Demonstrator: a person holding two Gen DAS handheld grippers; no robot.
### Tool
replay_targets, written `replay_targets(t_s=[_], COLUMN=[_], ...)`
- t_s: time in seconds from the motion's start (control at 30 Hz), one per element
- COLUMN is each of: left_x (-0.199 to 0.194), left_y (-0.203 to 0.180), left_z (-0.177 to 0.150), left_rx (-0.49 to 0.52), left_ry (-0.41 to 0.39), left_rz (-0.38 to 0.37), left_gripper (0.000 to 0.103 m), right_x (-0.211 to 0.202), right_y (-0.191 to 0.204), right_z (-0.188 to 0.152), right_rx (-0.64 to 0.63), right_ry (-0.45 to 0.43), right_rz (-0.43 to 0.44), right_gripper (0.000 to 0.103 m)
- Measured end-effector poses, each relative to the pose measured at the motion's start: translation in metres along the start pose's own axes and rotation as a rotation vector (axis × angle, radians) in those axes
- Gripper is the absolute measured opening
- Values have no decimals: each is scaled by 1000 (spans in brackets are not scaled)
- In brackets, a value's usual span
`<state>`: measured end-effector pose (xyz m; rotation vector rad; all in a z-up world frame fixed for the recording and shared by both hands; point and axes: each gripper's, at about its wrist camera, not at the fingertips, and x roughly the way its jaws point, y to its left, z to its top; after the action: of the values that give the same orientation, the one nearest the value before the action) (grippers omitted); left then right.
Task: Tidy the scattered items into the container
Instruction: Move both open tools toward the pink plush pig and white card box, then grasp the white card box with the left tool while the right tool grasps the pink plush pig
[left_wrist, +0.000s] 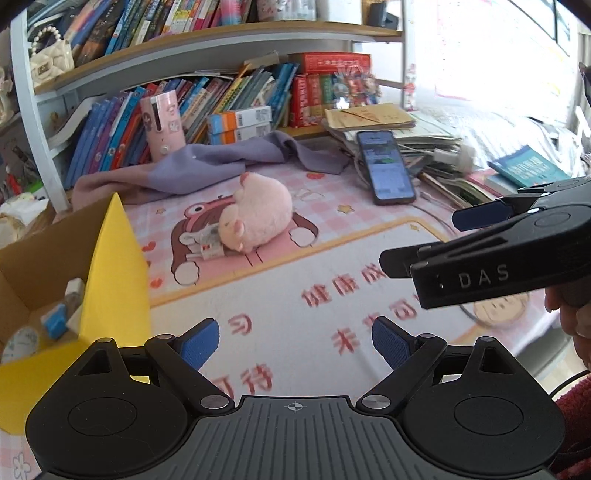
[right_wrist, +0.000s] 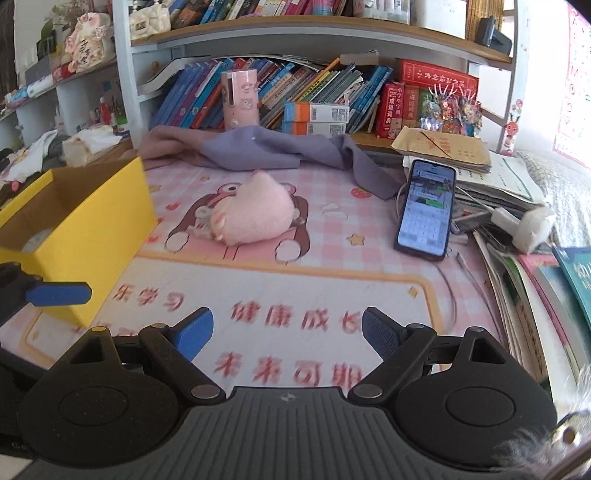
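Note:
A pink plush pig (left_wrist: 255, 216) (right_wrist: 255, 218) lies on the pink desk mat (left_wrist: 332, 258) in the middle, with small paper tags at its snout. A yellow cardboard box (left_wrist: 110, 280) (right_wrist: 92, 236) stands at the left; several small items lie inside it (left_wrist: 55, 317). My left gripper (left_wrist: 295, 343) is open and empty, over the mat just right of the box. My right gripper (right_wrist: 286, 330) is open and empty over the mat's front; it shows from the side in the left wrist view (left_wrist: 454, 240). The left gripper's fingertip (right_wrist: 59, 293) shows in the right wrist view.
A phone (left_wrist: 386, 166) (right_wrist: 426, 208) leans on a stack of papers and books at the right. A purple cloth (left_wrist: 221, 166) (right_wrist: 277, 149) lies behind the pig. A pink cylinder (left_wrist: 162, 125) (right_wrist: 240, 98) and rows of books stand on the shelf behind.

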<state>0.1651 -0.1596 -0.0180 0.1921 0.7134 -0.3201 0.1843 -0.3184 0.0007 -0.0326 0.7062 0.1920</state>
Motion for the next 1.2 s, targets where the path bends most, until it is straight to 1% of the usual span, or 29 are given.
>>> replay_targets(t_s=[0.17,0.23,0.4,0.53,0.7,0.9,0.97,1.03,1.07,1.13,1.2], left_x=[19,28,48,63,78,98,104,110,114,119,126], left_y=[0,-1,-1,3,8,16,19,22,24,26,28], left_z=[17,23,39,49,55,60,63,65,66,68,71], left_rx=[-21,-18,-16,-20,-33,-52,-60,-71,-75,-81,-86], left_ry=[11,14,25,38,61,85,87,92,95,101,108], left_rz=[61,84,147,179,206,240,253,257,262,270,272], left_gripper=[92,92,92,92,92,92,91,91,91,91,88], right_x=[29,40,75,108,152,202,214,221,221,218,213], right_y=[-17,-21,-26,-25,-18,-18,-17,-16,-18,-23,-31], right_z=[25,35,66,90,109,120,121,121,122,123,124], right_rx=[-10,-21,-34,-48,-88,-30,-13,-1,4,7,30], right_ry=[5,2,-5,6,44,132,161,178,168,148,126], right_rz=[68,99,177,237,271,299,324,346,352,366,359], right_gripper=[89,91,92,93,93,94,91,75,70,56,53])
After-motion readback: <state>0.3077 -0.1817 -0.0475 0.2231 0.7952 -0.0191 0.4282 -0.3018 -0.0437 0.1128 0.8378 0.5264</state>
